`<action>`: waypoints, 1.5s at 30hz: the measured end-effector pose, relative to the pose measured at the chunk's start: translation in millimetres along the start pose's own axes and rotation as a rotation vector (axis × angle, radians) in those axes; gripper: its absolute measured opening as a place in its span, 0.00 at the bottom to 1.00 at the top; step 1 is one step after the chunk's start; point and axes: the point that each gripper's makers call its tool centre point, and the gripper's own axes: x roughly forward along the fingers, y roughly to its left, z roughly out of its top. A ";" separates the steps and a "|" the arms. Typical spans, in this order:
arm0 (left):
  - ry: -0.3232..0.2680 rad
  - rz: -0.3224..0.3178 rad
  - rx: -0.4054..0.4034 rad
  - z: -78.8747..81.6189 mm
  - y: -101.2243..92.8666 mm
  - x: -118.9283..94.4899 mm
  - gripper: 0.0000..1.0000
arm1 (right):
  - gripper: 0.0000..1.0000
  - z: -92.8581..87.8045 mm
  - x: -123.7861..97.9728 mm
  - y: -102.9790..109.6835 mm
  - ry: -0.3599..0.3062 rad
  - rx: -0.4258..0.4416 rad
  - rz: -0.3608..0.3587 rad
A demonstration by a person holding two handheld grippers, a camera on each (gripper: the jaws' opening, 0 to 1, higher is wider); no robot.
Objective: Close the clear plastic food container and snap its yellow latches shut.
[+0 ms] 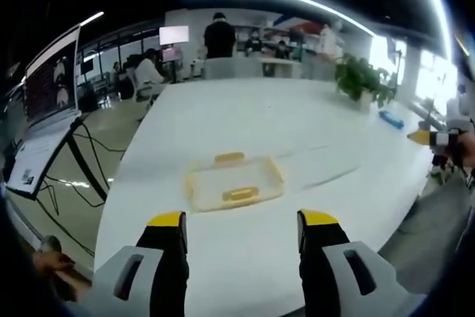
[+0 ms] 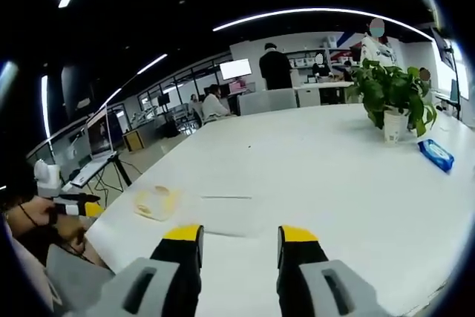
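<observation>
A clear plastic food container [image 1: 232, 183] with yellow latches lies flat on the white table [image 1: 297, 124], a short way beyond my left gripper [image 1: 243, 220], whose yellow-tipped jaws stand open with nothing between them. In the right gripper view the same container [image 2: 156, 202] is small, at the table's left edge, left of and beyond my right gripper [image 2: 239, 237], which is open and holds nothing. My right gripper [image 1: 430, 137] also enters the left gripper view at the far right edge. My left gripper [image 2: 78, 206] enters the right gripper view at the far left, held by a hand.
A potted plant [image 2: 393, 102] and a blue packet [image 2: 436, 155] stand at the table's far right side. A monitor on a stand [image 1: 48, 120] with trailing cables is on the floor to the left. Several people sit and stand at desks beyond the table.
</observation>
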 end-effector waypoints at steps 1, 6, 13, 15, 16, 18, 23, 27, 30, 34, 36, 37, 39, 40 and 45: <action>0.000 0.000 -0.001 0.5 0.1 0.7 0.58 | 0.38 1.5 1.0 -1.3 -0.004 0.003 -0.004; 0.001 -0.012 0.006 5.6 -0.7 5.4 0.57 | 0.37 5.4 4.7 -1.7 -0.010 0.008 -0.009; 0.007 -0.020 0.032 13.5 0.4 16.7 0.57 | 0.37 7.5 15.6 -0.1 -0.009 0.028 -0.012; 0.004 -0.026 0.033 16.9 -0.3 20.4 0.57 | 0.37 9.9 19.5 0.5 -0.009 0.027 -0.009; 0.003 -0.028 0.034 17.7 0.2 22.1 0.57 | 0.37 11.2 21.7 0.7 -0.009 0.025 -0.007; 0.003 -0.032 0.038 20.1 0.4 25.7 0.57 | 0.37 13.1 25.2 0.9 -0.005 0.021 -0.004; 0.004 -0.039 0.043 24.8 1.5 34.5 0.57 | 0.37 18.7 32.3 -3.1 -0.006 0.021 -0.006; 0.013 -0.040 0.054 27.1 6.1 42.4 0.57 | 0.37 24.0 38.9 -9.3 -0.010 0.022 -0.013; 0.008 -0.038 0.055 31.6 9.0 47.0 0.57 | 0.37 27.7 43.5 -13.3 -0.011 0.018 -0.017; 0.006 -0.040 0.062 36.5 10.9 53.5 0.57 | 0.37 33.6 48.6 -20.2 -0.018 0.019 -0.028; 0.006 -0.042 0.064 37.6 11.5 56.5 0.57 | 0.37 35.3 51.1 -22.9 -0.020 0.019 -0.032; 0.007 -0.043 0.064 38.0 11.7 58.3 0.57 | 0.37 35.6 52.0 -23.6 -0.019 0.018 -0.034; 0.008 -0.045 0.066 38.3 11.8 60.3 0.57 | 0.37 36.4 53.8 -24.9 -0.020 0.019 -0.036; 0.010 -0.046 0.069 38.4 12.2 61.7 0.57 | 0.37 36.9 54.4 -24.8 -0.021 0.020 -0.036; 0.007 -0.045 0.071 41.3 15.8 63.5 0.57 | 0.37 36.3 56.7 -25.8 -0.010 0.005 -0.035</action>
